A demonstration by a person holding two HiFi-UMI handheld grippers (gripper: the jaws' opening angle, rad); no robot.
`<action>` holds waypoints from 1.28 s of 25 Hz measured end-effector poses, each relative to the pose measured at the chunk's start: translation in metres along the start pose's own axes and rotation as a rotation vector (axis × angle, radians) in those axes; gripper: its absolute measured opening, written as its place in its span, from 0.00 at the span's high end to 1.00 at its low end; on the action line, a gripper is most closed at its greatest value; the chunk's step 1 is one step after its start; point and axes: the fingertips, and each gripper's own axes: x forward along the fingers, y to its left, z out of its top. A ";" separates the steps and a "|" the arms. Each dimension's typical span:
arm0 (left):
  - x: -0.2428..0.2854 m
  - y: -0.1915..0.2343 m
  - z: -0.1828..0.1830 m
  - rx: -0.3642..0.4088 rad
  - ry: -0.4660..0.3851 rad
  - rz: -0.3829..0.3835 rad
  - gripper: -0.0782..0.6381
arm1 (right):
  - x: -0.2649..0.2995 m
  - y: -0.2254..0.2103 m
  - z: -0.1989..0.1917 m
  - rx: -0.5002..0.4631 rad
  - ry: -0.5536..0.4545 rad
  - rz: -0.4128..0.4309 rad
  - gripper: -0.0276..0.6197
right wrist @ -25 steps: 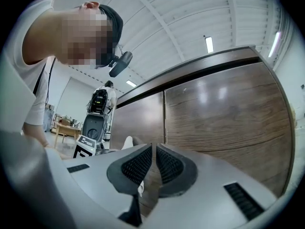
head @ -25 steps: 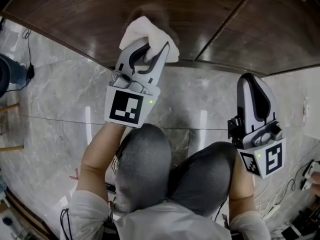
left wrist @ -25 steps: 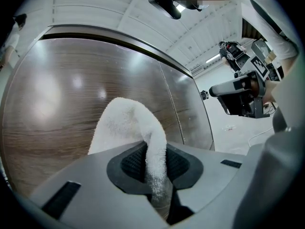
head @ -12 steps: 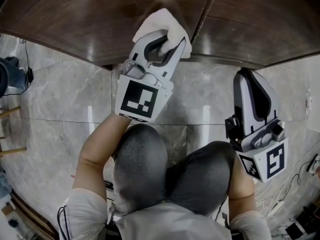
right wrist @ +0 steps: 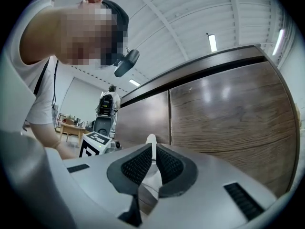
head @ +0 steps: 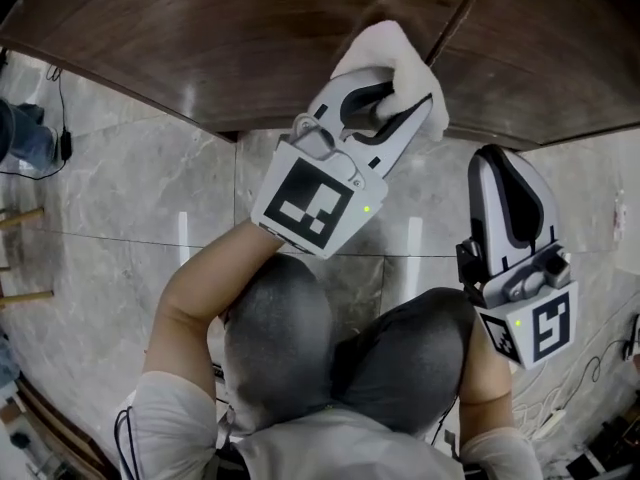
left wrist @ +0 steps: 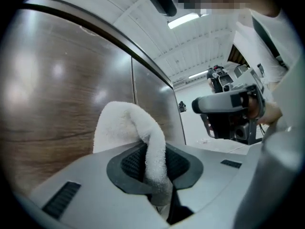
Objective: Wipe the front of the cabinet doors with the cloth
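Currently, the left gripper occupies the upper centre of the head view. Its jaws are clamped on a fold of the white cloth. The left gripper view shows that fold pinched between the ribbed pads, with the rest of the cloth bunched above them. The bunch lies against the dark wood cabinet doors, just left of the vertical seam between two doors. The right gripper sits at the right of the frame, apart from the doors, over the grey marble floor. Its jaws are closed to a thin slit and grip nothing.
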 end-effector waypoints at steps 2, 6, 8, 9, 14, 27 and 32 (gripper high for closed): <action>-0.018 -0.001 0.002 0.062 0.027 -0.054 0.78 | 0.011 0.009 -0.004 0.005 0.013 0.017 0.88; -0.060 0.003 -0.003 0.073 0.050 -0.119 0.78 | 0.037 0.027 -0.009 0.013 0.038 0.018 0.88; -0.081 0.012 -0.002 0.071 0.057 -0.111 0.78 | 0.049 0.033 0.004 0.038 0.001 0.029 0.88; -0.092 0.019 -0.001 0.071 0.057 -0.103 0.78 | 0.057 0.037 0.013 0.031 -0.019 0.037 0.88; -0.137 0.078 -0.002 -0.002 0.020 -0.012 0.78 | 0.105 0.057 0.004 -0.043 0.043 0.065 0.88; -0.195 0.127 0.070 -0.250 0.072 0.133 0.78 | 0.175 0.123 0.077 -0.071 0.219 0.120 0.88; -0.229 0.136 0.119 -0.326 0.102 0.242 0.78 | 0.188 0.169 0.118 -0.060 0.292 0.223 0.88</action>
